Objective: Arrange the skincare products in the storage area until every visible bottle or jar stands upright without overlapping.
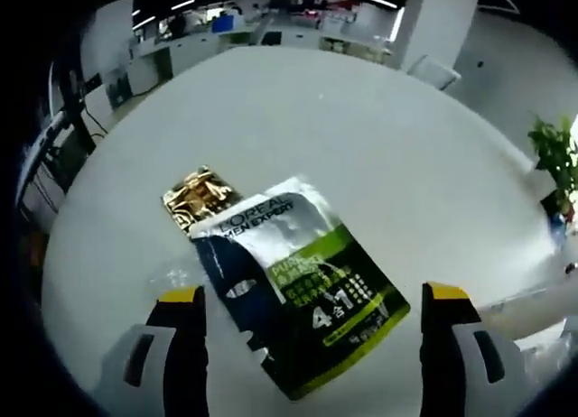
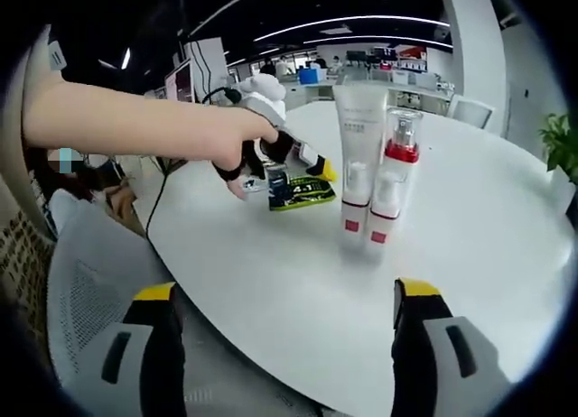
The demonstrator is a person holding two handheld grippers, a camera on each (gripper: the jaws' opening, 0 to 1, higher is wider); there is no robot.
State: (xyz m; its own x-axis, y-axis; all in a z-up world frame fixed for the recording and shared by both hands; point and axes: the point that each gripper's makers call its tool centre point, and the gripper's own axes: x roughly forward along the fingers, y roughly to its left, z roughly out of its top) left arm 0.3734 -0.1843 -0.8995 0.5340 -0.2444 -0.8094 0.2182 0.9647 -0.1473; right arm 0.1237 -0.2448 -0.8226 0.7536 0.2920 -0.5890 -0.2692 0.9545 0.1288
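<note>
Left gripper view, left gripper (image 1: pixel 312 295) spread wide around green sachet (image 1: pixel 298 295) (overlapping gold sachet (image 1: pixel 199 194)) on white table (image 1: pixel 361 137), right gripper (image 2: pixel 284 295) wide, empty, near 2 upright bottles: tube (image 2: pixel 358 146), pump bottle (image 2: pixel 390 178).

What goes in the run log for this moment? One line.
left tongs: open over green sachet | gold sachet underneath | right tongs: open, empty | tube, pump bottle: upright

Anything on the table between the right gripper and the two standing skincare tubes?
No. In the right gripper view, only bare white table separates the right gripper from the tall white tube and red-collared pump bottle.
</note>
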